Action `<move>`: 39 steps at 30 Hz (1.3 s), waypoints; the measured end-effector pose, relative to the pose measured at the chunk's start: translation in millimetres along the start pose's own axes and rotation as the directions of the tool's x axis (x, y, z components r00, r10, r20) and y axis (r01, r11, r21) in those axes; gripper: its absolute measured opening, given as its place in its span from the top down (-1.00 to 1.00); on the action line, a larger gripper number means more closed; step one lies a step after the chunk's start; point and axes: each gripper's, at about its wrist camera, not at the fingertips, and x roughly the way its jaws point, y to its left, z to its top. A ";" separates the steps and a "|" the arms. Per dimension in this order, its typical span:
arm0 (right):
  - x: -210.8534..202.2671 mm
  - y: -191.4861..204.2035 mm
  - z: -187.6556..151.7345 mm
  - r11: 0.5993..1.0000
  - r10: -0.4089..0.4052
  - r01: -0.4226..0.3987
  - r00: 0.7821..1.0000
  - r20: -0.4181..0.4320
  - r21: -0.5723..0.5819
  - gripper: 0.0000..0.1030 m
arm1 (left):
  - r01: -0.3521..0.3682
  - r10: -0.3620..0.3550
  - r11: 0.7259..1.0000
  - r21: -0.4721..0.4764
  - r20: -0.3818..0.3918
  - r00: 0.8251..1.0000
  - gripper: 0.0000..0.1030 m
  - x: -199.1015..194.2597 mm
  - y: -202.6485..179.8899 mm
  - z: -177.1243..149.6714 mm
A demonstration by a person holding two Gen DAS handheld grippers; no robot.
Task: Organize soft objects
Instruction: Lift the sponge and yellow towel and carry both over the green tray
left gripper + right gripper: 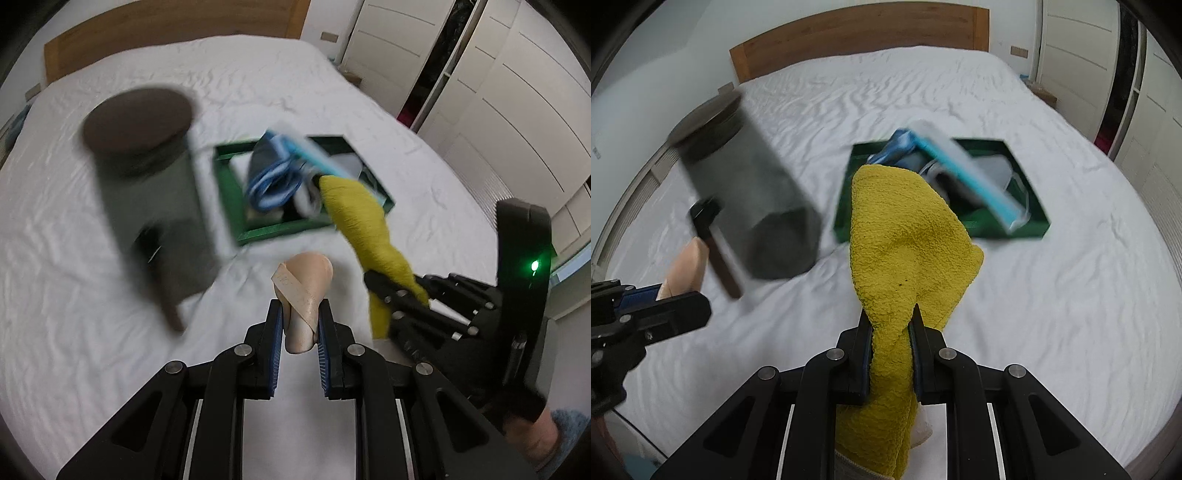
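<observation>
Yellow cloth and a peach-pink roll, each held over the bed.

Mustard terry cloth (pixel 905 243) hangs clamped in the right gripper (pixel 889 325) at lower centre; the left gripper (pixel 300 317) pinches a satiny roll (pixel 304 291). White rumpled bed (pixel 1052 295), wooden headboard (pixel 857 33); motion-blurred green tray (pixel 1027 229) and grey canister (pixel 753 206) hard to make out.

Left tool (pixel 300 325): fingers closed on a peach ballet slipper (pixel 304 291), held above the bed. Right tool (pixel 889 328): fingers clamped on a yellow towel (pixel 905 236), just right of the left tool, level with it.
</observation>
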 end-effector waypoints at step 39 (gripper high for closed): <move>122.5 -107.2 120.9 0.995 0.020 -0.013 0.997 0.075 -0.097 0.70 | -0.117 0.125 0.985 -0.130 0.052 0.991 0.72 148.9 -23.4 155.0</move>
